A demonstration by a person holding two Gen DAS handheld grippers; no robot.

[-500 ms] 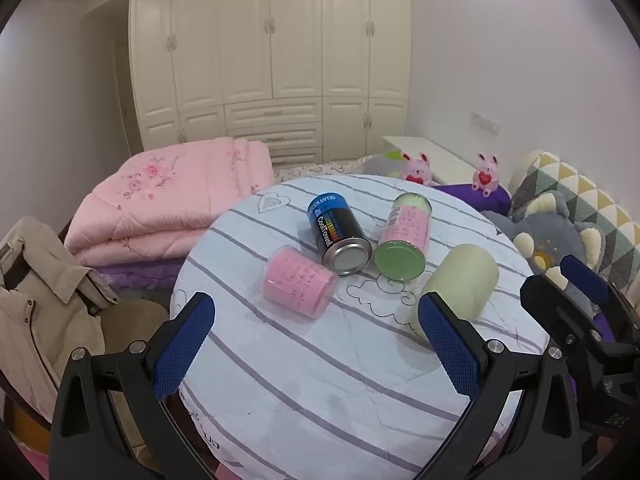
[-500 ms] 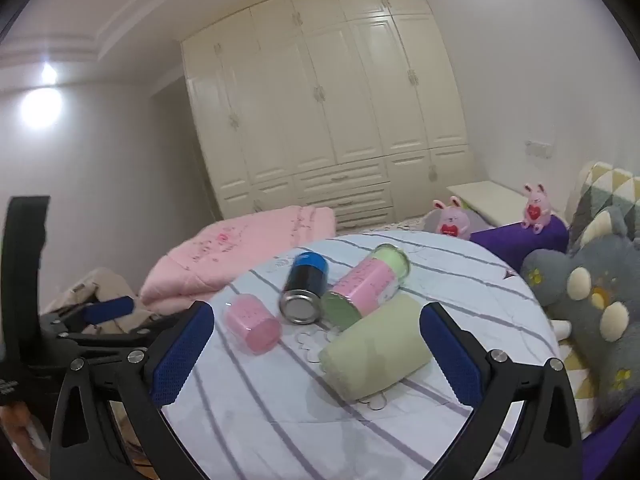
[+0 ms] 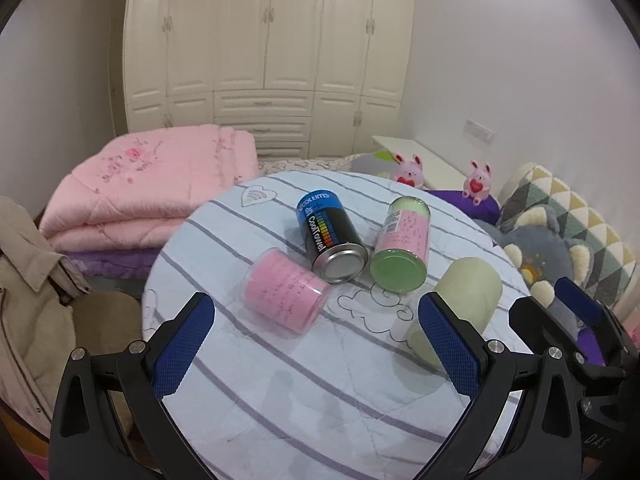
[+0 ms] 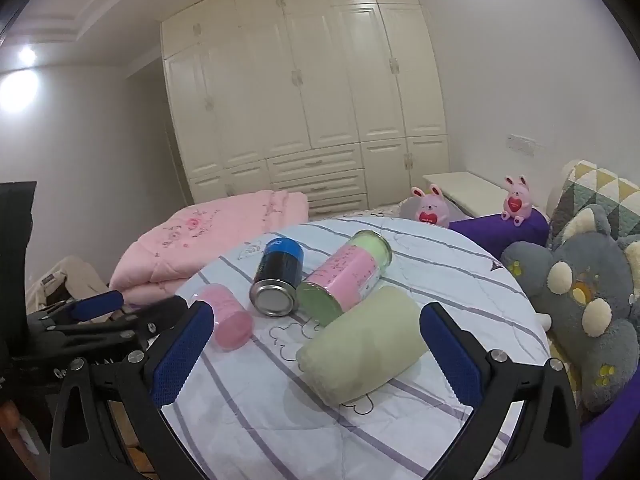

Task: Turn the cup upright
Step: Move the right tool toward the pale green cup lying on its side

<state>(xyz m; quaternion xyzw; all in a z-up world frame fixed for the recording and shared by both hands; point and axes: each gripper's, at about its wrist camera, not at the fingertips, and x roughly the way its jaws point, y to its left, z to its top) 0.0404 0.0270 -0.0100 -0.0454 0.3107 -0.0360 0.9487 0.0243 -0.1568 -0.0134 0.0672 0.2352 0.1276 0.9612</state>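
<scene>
Two cups lie on their sides on a round striped table [image 3: 320,392] [image 4: 280,412]. A pink cup [image 3: 285,291] [image 4: 228,317] lies at the left. A pale green cup [image 3: 460,300] [image 4: 362,344] lies at the right. My left gripper [image 3: 316,344] is open and empty, a little short of the pink cup. My right gripper [image 4: 316,354] is open and empty, with the green cup just ahead between its spread fingers, not touching.
A black and blue can [image 3: 330,236] [image 4: 278,276] and a pink and green can [image 3: 402,248] [image 4: 344,276] lie on their sides behind the cups. A folded pink quilt [image 3: 148,188] lies at the back left. Plush toys [image 4: 580,304] lie at the right.
Both grippers have moved slightly forward toward the cups. The cups and cans have not moved.
</scene>
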